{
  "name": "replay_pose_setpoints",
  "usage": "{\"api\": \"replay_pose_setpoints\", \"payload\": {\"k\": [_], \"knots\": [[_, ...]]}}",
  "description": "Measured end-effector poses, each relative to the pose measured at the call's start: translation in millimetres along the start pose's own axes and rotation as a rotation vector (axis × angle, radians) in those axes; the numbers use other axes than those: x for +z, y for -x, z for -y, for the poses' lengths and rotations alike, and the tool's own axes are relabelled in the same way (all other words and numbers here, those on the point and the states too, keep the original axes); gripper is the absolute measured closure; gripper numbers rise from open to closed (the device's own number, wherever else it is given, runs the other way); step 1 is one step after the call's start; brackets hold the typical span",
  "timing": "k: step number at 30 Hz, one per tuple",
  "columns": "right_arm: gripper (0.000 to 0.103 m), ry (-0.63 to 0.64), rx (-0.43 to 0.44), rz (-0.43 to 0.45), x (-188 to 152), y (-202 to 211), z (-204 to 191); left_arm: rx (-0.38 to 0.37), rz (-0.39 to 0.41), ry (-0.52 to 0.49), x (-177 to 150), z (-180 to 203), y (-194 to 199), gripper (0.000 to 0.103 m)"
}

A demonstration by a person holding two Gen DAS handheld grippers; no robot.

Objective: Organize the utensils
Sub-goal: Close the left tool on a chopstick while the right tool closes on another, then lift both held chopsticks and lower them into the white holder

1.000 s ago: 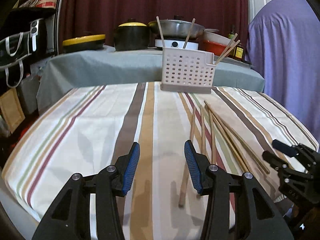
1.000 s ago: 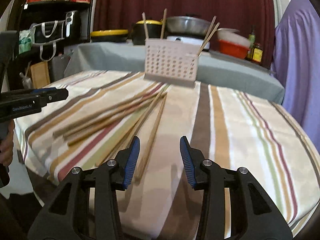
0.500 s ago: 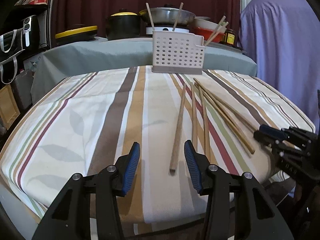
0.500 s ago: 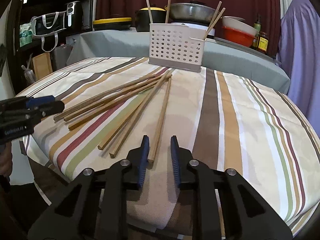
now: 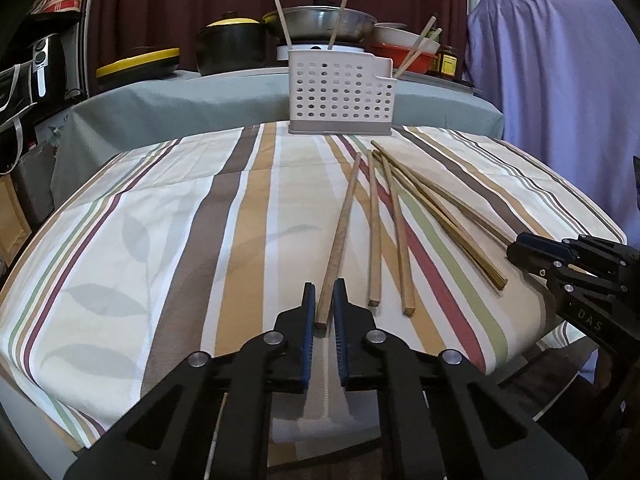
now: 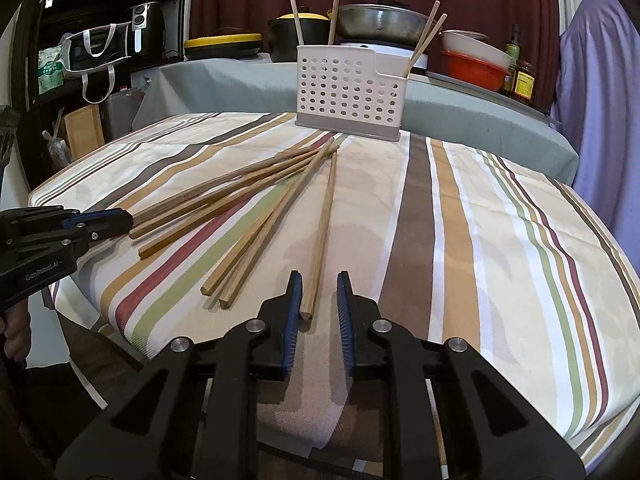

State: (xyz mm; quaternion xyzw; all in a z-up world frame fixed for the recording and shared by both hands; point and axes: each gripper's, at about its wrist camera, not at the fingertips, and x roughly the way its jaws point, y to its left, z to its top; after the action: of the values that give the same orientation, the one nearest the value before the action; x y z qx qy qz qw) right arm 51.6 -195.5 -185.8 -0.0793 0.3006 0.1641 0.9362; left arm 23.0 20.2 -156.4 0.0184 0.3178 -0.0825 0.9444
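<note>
Now, left claw (image 5: pixel 324 300): low centre of its view, we have it pinched narrow on the near end of the leftmost chopstick (image 5: pixel 340 232), which otherwise lies on the striped tablecloth (image 5: pixel 140 260).
Risk, left: we hold only the tip, so the long stick may swivel or droop on lifting.
Right claw (image 6: pixel 319 296): its jaws have just been closing. The end of the lone chopstick (image 6: pixel 324 216) sits between them against the left-of-frame pad, with a gap at the other pad, so nothing is gripped yet.
Risk, right: the off-centre pinch may roll the stick aside or nudge it off the near table edge.
Loose chopsticks (image 5: pixel 396 236): fanned mid-frame. Dragging ours could scatter them.
Caddy (image 5: pixel 340 92): white and perforated, upper centre at the cloth's far edge.
Caddy contents: two standing chopsticks (image 5: pixel 282 20) in the taller part and two leaning right (image 5: pixel 420 44) from the lower part. A hasty insertion may knock these or tip it.
</note>
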Motion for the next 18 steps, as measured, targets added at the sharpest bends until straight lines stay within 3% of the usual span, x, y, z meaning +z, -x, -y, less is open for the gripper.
{"api": "replay_pose_setpoints", "payload": {"k": [3, 6, 18], "knots": [[0.085, 0.005, 0.002, -0.002, -2, 2, -1, -0.001, 0.001, -0.006, 0, 1, 0, 0.094], [0.095, 0.001, 0.005, -0.008, -2, 3, 0, -0.002, 0.006, -0.008, 0, 1, 1, 0.096], [0.095, -0.002, -0.04, 0.063, 9, 23, 5, 0.022, 0.079, -0.02, 16, 3, 19, 0.096]]}}
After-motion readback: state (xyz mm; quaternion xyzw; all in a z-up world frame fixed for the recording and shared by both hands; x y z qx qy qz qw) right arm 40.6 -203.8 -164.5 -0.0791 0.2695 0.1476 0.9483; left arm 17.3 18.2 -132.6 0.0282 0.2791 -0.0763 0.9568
